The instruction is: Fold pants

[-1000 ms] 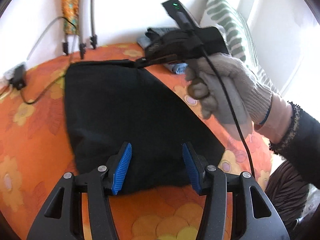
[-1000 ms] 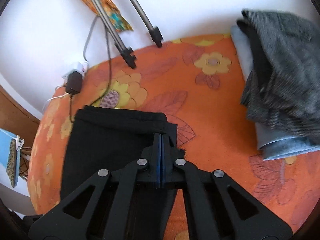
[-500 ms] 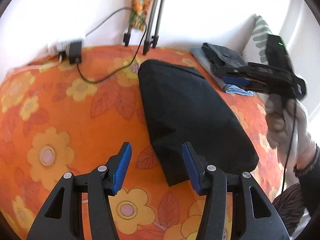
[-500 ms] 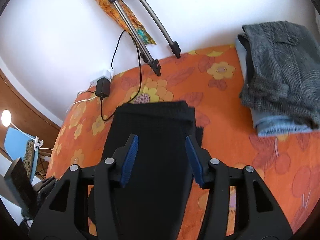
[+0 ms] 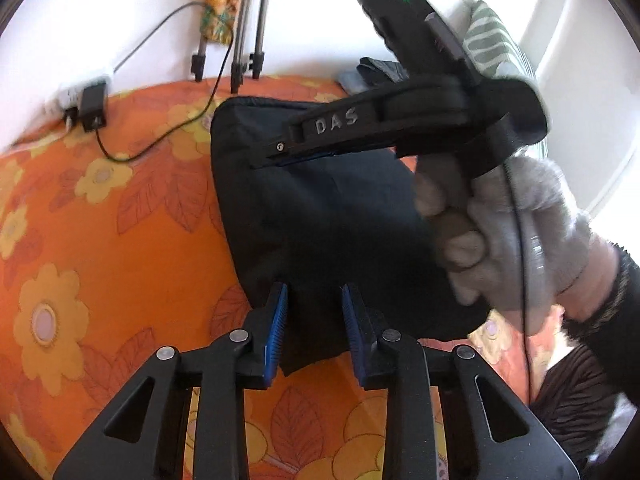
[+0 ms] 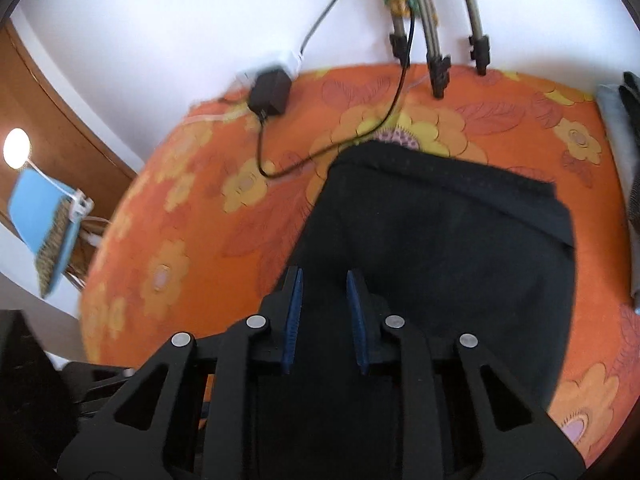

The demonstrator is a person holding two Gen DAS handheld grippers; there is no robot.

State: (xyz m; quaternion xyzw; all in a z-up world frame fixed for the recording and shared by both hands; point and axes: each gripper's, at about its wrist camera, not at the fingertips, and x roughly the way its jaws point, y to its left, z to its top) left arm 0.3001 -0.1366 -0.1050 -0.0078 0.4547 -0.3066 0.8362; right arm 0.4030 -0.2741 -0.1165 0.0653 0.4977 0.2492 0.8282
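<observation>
The black pants (image 5: 320,208) are laid flat on a bed covered by an orange flowered bedspread (image 5: 100,240), already doubled into a compact, roughly rectangular packet with one end toward the wall. The step in hand is judged to be a late fold: the near end of the packet is being approached for another turn. The left gripper (image 5: 314,332) is held over the near hem, its jaws parted to a middling width with the black cloth seen between the blue pads but not pinched. The right gripper (image 6: 323,320) is held above the middle of the packet, jaws likewise parted and empty; in the left wrist view it is seen gripped by a gloved right hand (image 5: 504,232). A stack of folded clothes (image 5: 372,72) is seen beyond the pants, and a charger with its cable (image 6: 270,92) near the wall. Next, both near corners are to be pinched and carried over toward the far end, edges kept aligned
</observation>
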